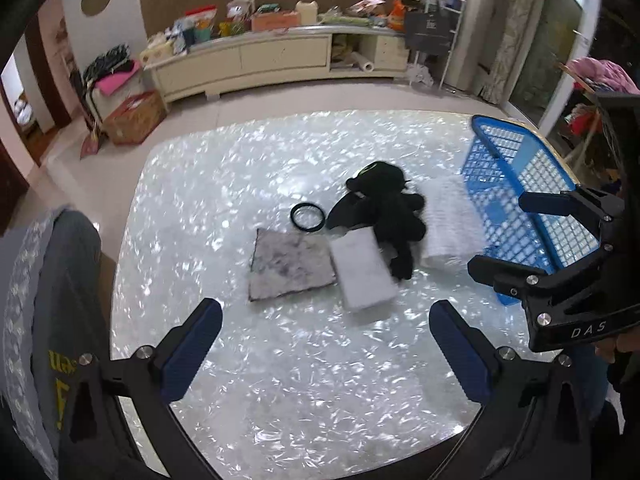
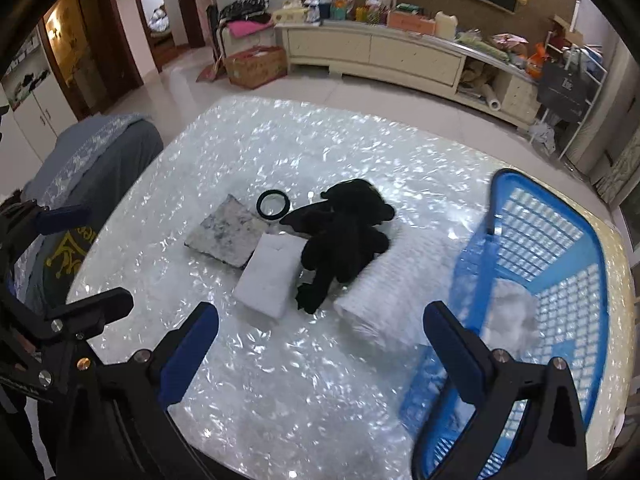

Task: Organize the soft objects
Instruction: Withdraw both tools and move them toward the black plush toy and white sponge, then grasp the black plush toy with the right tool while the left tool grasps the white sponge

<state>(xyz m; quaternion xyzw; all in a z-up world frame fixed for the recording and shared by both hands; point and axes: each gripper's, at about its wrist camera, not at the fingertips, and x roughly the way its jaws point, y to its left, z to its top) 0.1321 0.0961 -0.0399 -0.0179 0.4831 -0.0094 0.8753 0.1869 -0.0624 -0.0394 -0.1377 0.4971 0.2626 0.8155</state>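
A black plush toy (image 1: 384,216) (image 2: 344,236) lies mid-table, partly over a white foam block (image 1: 364,276) (image 2: 272,280) and a white folded towel (image 1: 450,224) (image 2: 396,284). A grey cloth square (image 1: 290,264) (image 2: 228,236) lies left of them, with a black ring (image 1: 307,217) (image 2: 273,204) behind it. A blue mesh basket (image 1: 528,208) (image 2: 552,280) stands at the right and holds a white fluffy item (image 2: 510,316). My left gripper (image 1: 324,348) is open and empty over the near table. My right gripper (image 2: 320,356) (image 1: 508,232) is open and empty beside the basket.
The table (image 1: 248,184) (image 2: 240,152) has a shiny pearl-white top. A chair with grey clothing (image 1: 44,320) (image 2: 88,184) stands at its left edge. A long low cabinet (image 1: 276,60) (image 2: 400,56) with clutter runs along the far wall, with a cardboard box (image 1: 132,118) (image 2: 256,66) on the floor.
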